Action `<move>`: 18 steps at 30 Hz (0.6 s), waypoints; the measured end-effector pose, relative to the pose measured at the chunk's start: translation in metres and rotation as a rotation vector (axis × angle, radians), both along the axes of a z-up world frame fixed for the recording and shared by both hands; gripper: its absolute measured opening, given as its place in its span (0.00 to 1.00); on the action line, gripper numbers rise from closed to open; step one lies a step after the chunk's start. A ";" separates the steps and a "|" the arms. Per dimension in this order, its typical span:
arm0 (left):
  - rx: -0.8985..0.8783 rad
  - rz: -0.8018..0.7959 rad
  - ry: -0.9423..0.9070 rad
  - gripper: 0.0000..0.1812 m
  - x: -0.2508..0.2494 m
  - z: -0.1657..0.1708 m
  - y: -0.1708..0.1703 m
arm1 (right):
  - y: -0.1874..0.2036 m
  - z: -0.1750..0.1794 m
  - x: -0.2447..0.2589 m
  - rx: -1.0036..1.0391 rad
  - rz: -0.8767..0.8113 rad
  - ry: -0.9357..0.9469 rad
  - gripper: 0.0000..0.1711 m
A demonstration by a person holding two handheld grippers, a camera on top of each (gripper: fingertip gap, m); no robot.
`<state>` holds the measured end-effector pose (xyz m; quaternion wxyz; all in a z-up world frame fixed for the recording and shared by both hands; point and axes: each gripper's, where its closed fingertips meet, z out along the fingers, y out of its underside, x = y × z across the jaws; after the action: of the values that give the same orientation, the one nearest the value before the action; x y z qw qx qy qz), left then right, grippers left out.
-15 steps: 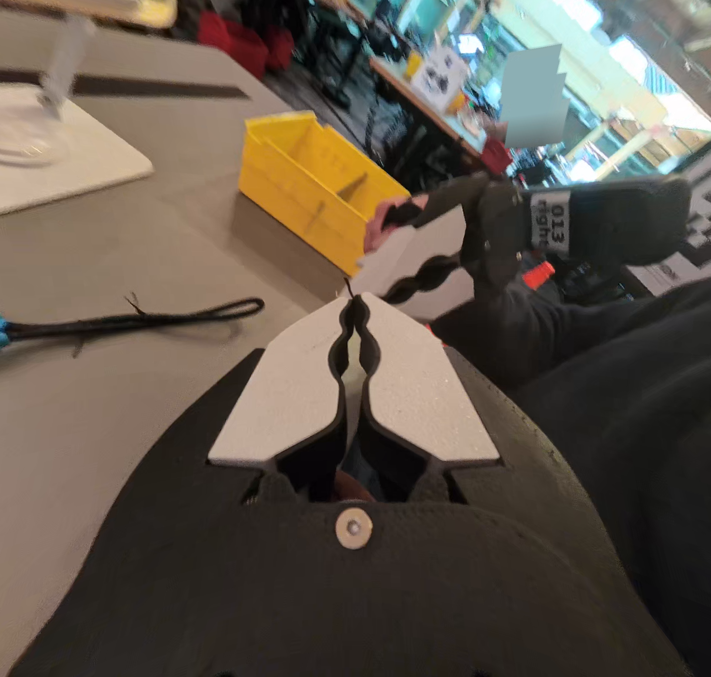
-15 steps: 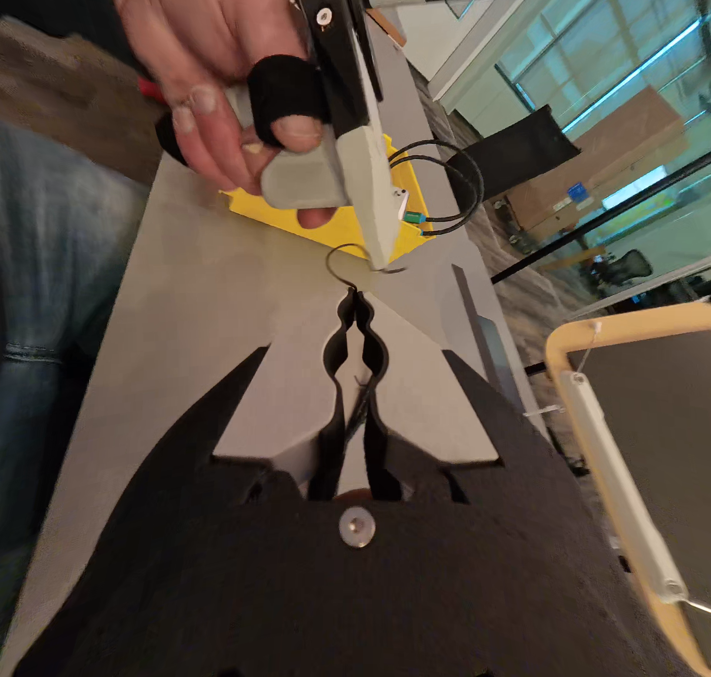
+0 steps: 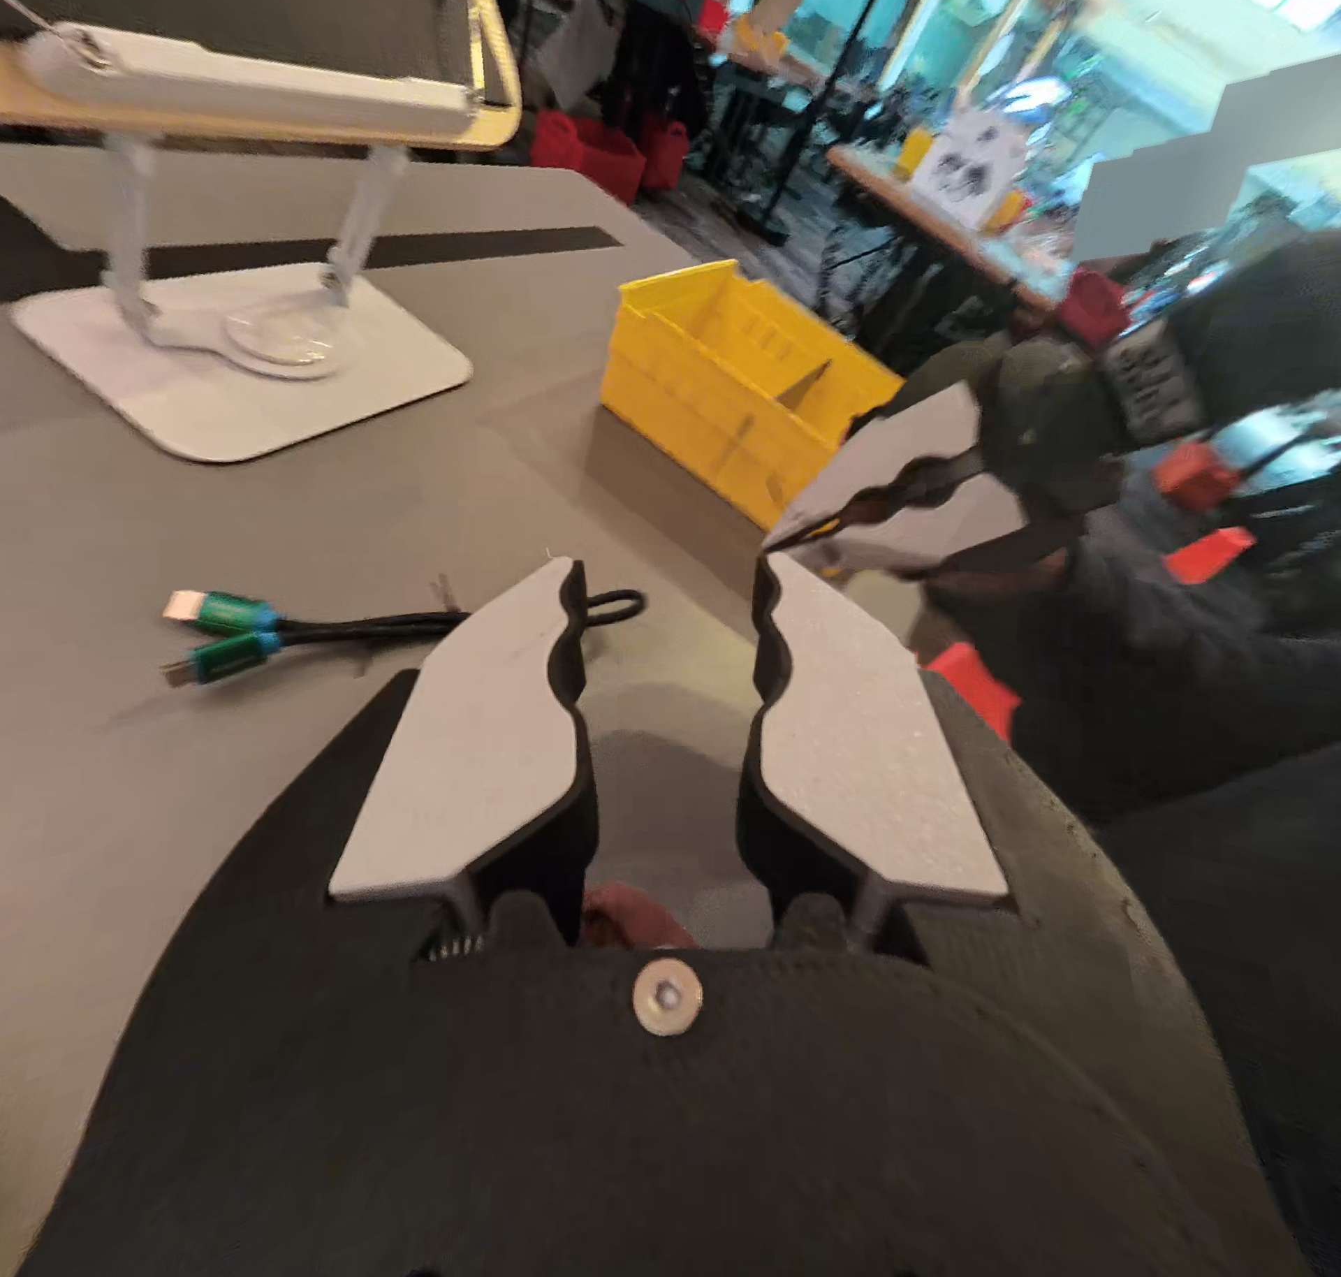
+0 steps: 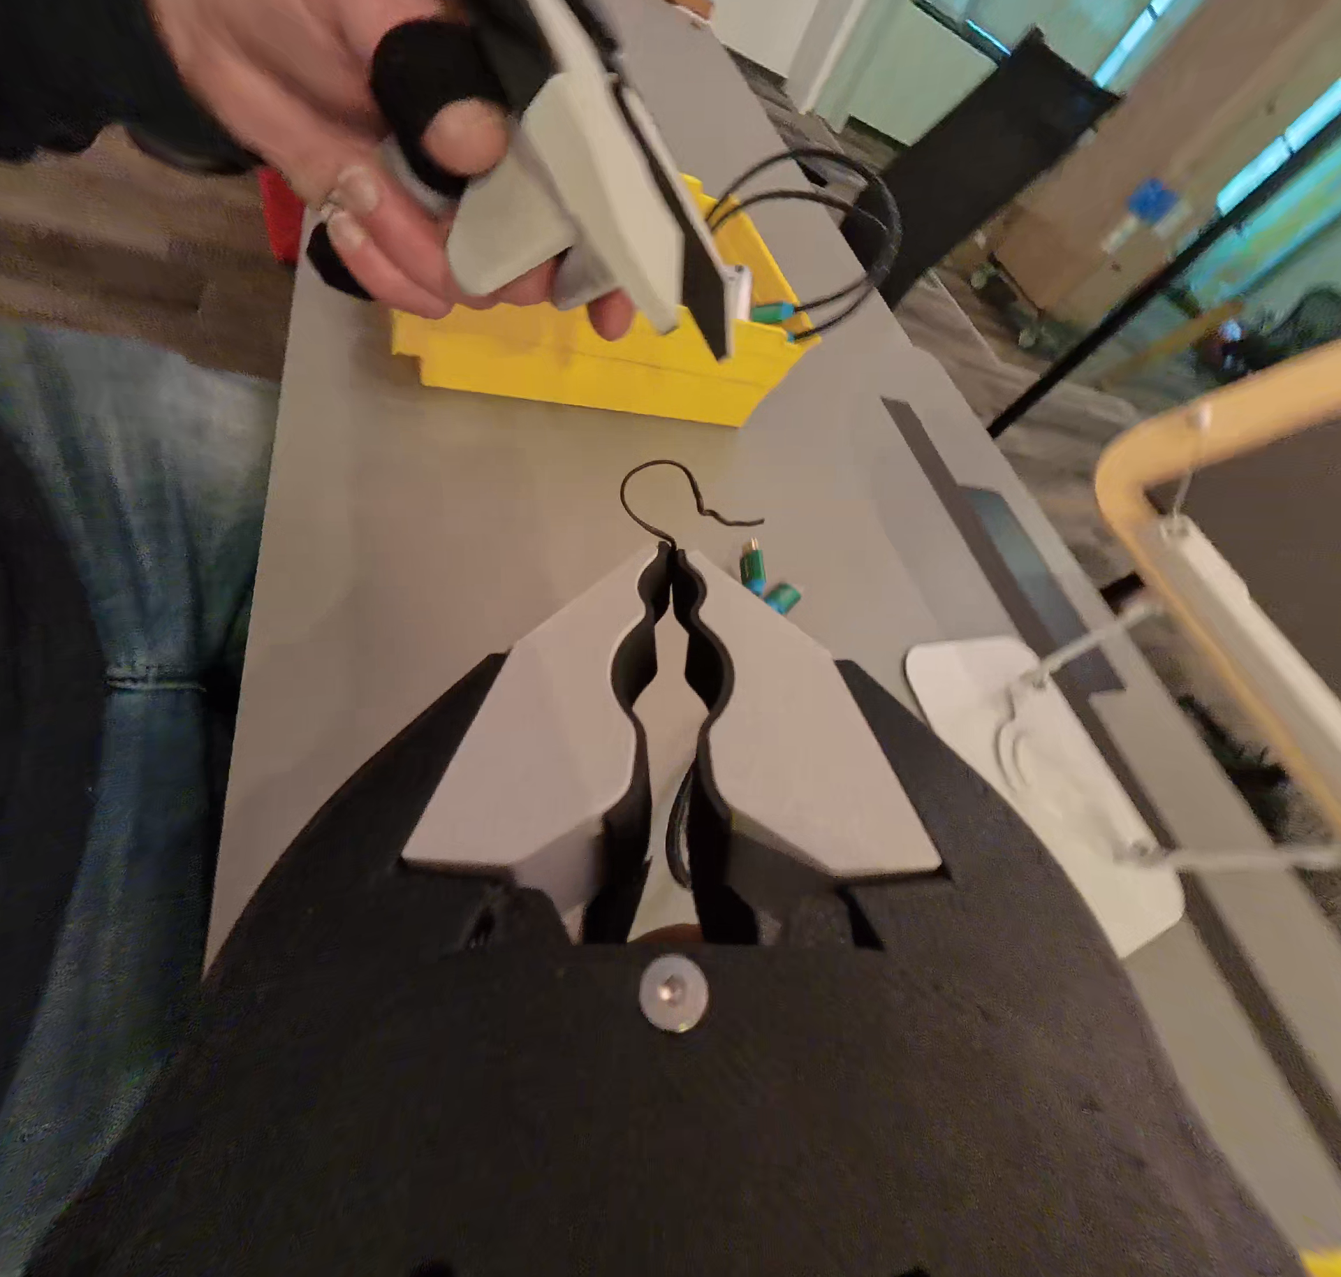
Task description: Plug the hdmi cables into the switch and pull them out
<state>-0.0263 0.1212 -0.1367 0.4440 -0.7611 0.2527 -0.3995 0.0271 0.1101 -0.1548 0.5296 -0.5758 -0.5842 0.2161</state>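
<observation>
Landmark: yellow bin (image 3: pixel 733 386), standing on the grey table (image 3: pixel 326 516); every place below is given from it.
Left gripper (image 3: pixel 664 574): jaws spread wide with nothing between them, hovering above the table on the near side of the bin.
Right gripper (image 4: pixel 671 553): tips pinched together on a thin black twist tie (image 4: pixel 653 491) that curls out ahead of them; in the left wrist view it sits just beside the bin's near corner.
HDMI cable on table (image 3: pixel 348 629): a bundled black lead lying flat, to the left of the bin and nearer the camera, its two green-sleeved plugs (image 3: pixel 225 632) pointing away from the bin.
Second cable (image 4: pixel 834 240): black loops rising out of the bin's far end, green plug (image 4: pixel 769 313) at the rim.
Switch: not visible in either view.
Stand: white base plate (image 3: pixel 239 378), left of the bin.
Handling: the lead looks light and floppy, so it will likely sag and swing if lifted by the cord; the plug bodies look rigid.
Where to grip: judged best across the green sleeve, just behind the metal tip, keeping the plug straight for insertion.
Risk: a smooth sleeve may twist in the pads.
</observation>
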 end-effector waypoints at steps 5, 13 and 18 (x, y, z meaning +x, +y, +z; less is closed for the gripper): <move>0.195 0.001 0.616 0.19 0.005 -0.076 0.037 | 0.036 0.015 0.046 -0.176 -0.193 0.192 0.00; 0.539 -0.362 1.112 0.26 0.058 -0.145 0.070 | 0.046 0.007 0.067 -0.309 -0.264 0.284 0.00; 0.544 -0.559 1.218 0.20 0.072 -0.184 0.080 | 0.049 0.007 0.075 -0.326 -0.270 0.319 0.00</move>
<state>0.0452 0.2010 -0.3212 0.2792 -0.6182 0.7310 0.0739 0.1019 0.1594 -0.1477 0.5394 -0.6849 -0.3686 0.3226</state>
